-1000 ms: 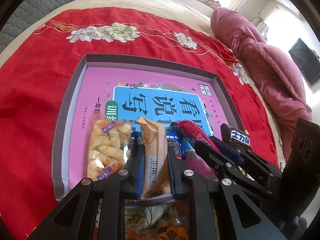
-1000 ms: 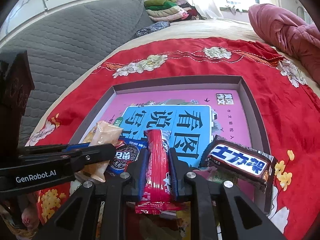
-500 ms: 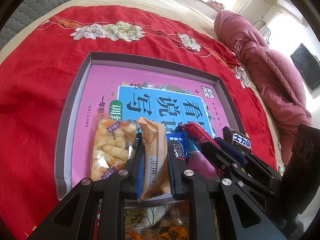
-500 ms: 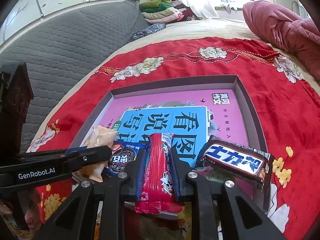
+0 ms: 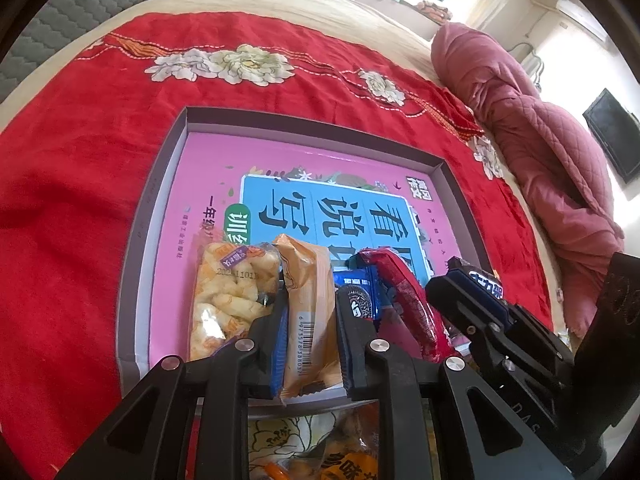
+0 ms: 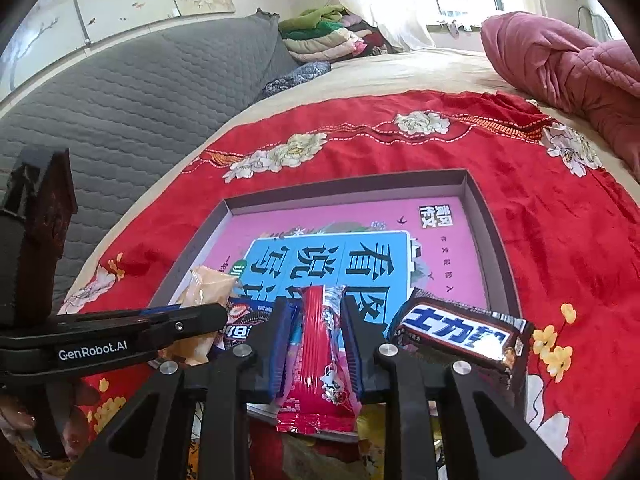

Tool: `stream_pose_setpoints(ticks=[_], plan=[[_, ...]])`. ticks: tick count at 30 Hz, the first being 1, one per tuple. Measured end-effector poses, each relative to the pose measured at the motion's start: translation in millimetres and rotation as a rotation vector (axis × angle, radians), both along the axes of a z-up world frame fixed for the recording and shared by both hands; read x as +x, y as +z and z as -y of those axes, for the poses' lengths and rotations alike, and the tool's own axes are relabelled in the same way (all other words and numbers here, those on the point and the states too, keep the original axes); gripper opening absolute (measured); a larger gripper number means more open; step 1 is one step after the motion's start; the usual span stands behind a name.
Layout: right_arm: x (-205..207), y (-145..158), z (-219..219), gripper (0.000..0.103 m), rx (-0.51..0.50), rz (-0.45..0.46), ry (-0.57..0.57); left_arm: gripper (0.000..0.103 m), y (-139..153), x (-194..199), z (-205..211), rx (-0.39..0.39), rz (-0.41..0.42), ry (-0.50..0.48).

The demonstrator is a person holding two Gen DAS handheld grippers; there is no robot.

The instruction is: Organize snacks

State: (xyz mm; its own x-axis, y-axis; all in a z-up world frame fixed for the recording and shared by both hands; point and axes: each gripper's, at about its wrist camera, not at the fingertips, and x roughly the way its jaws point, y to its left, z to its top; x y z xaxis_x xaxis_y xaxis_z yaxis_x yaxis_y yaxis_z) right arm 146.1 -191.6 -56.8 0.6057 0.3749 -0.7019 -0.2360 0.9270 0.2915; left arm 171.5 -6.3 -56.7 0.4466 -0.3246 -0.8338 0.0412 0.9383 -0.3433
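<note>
- The left gripper is clamped on an orange snack packet at its near end, the packet lying in the row at the near edge of the shallow grey box.
- The right gripper has a red snack stick between its pads, at the near rim of the same box; its jaws have just been opening a little, yet the pads look to be pressing on the wrapper.
- Both packs are judged light and soft, with slick foil that crinkles — a pinch across the flat middle or near the sealed end should hold, while a hard squeeze could crush what is inside.
- A clear bag of puffed twists lies just left of the orange packet, a blue cookie pack lies between the orange and red ones, and a dark chocolate bar sits at the right of the row, tilted on the rim.
- Against a second ago, little has changed — the box sits slightly farther up in both views, and the snacks keep their order.
</note>
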Motion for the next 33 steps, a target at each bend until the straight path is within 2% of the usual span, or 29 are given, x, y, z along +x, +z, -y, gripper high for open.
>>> stream_pose_setpoints(ticks=[2,6,13,17,33], plan=[[0,1,2,0.026,0.007,0.001,-0.004,0.023,0,0,0,-0.001,0.001,0.001],[-1,4,6,0.032,0.025,0.003,-0.013,0.024,1,0,-1,-0.001,0.0,0.002],[-2,8,13,0.032,0.031,0.013,-0.036,0.028,2,1,0,-0.005,0.004,0.002],[-3,10,21,0.032,0.033,0.021,-0.055,0.035,4,1,-1,-0.003,0.014,0.004],[-12,20,35,0.039,0.039,0.042,-0.081,0.038,12,-3,-9,-0.007,0.029,0.021]])
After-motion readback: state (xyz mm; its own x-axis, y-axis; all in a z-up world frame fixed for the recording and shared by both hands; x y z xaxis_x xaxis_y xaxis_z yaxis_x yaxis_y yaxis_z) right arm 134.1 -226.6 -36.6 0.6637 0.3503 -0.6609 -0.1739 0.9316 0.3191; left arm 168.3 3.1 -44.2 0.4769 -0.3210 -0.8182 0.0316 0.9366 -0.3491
